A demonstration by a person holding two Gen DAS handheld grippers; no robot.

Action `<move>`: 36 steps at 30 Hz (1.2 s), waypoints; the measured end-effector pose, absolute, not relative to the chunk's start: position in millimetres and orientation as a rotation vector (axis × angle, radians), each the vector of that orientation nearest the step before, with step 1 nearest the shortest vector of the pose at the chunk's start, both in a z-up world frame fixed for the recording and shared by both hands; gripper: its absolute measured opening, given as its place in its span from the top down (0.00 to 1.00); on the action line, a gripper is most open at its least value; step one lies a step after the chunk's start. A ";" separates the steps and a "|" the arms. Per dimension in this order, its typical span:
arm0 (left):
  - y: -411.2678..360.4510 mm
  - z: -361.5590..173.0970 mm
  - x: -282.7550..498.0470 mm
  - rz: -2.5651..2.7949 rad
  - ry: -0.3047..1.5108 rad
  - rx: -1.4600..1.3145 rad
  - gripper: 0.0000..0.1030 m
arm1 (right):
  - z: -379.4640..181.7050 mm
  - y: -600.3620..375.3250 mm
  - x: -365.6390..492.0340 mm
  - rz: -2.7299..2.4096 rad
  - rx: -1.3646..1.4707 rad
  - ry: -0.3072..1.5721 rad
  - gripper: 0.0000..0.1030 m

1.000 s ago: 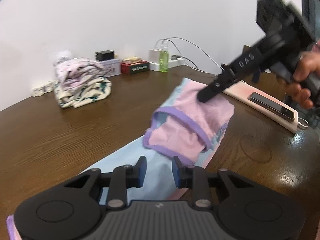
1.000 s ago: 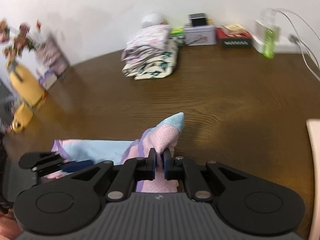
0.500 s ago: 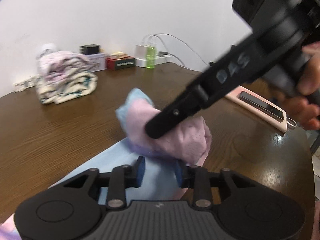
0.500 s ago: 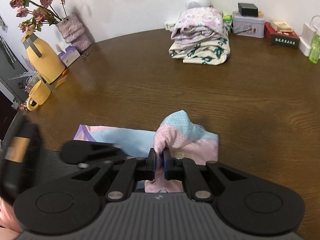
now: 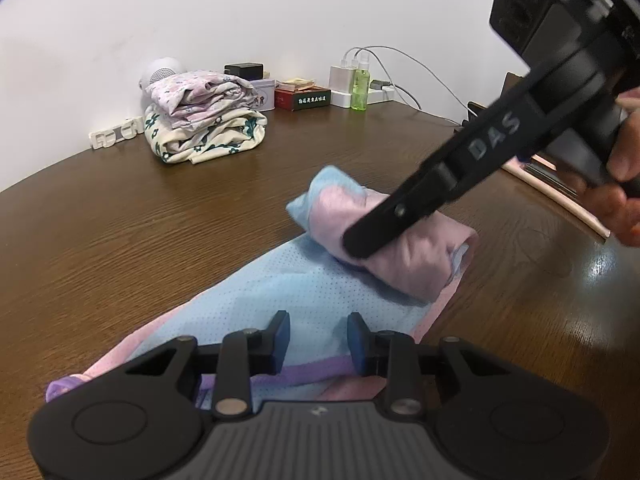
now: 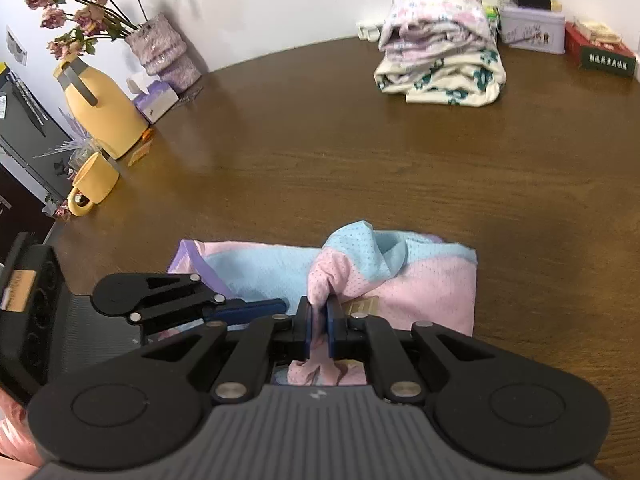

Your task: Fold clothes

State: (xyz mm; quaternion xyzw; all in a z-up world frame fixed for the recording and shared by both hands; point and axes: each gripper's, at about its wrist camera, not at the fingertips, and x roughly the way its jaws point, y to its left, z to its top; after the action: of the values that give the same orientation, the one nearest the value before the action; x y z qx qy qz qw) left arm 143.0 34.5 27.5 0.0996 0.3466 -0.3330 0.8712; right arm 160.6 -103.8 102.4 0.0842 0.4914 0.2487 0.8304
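Observation:
A pink and light-blue mesh garment (image 5: 304, 288) with purple trim lies on the brown table (image 5: 120, 216). My right gripper (image 6: 319, 320) is shut on a bunched pink fold of the garment (image 6: 432, 292), holding it raised and doubled back over the flat part. In the left wrist view the right gripper (image 5: 356, 240) comes in from the right, held by a hand (image 5: 616, 196). My left gripper (image 5: 318, 328) hovers low over the blue panel near the purple hem. Its jaws are closing, the pads still apart and pressing on nothing. The left gripper (image 6: 248, 308) lies just left of the right one.
A stack of folded clothes (image 6: 440, 52) sits at the back by the wall, with tins (image 6: 532, 26), a red box (image 5: 304, 98), a green bottle (image 5: 360, 90) and chargers. A yellow jug (image 6: 102, 112), a mug (image 6: 94, 184), a vase (image 6: 164, 56) and a tissue box (image 6: 156, 98) stand far left.
The right gripper has carried its fold of the garment back over the flat part, toward the left gripper, and lowered it. The left gripper's jaws stand a little wider than a second ago.

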 end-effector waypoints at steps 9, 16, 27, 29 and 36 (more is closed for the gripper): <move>35.6 24.5 138.0 -0.722 0.710 0.209 0.71 | 92.0 -93.3 159.4 0.557 0.213 1.044 0.93; 53.3 35.4 130.4 -0.709 0.676 0.171 0.68 | 89.6 -102.5 157.5 0.606 0.331 1.005 0.70; 64.7 69.9 119.7 -0.671 0.563 0.054 0.69 | 102.3 -156.5 118.4 0.562 0.232 0.801 0.67; 50.3 69.8 129.8 -0.677 0.580 0.066 0.69 | 95.8 -149.6 112.4 0.576 0.160 0.788 0.68; 26.6 42.4 176.1 -0.593 0.714 0.068 0.74 | 81.9 -130.0 102.6 0.601 -0.036 0.751 0.68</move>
State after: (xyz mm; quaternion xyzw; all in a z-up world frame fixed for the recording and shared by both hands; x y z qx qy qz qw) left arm 176.1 26.6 42.4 0.0330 0.3441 -0.2859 0.8937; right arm 102.6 -130.0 81.9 -0.0172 0.3611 0.2892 0.8864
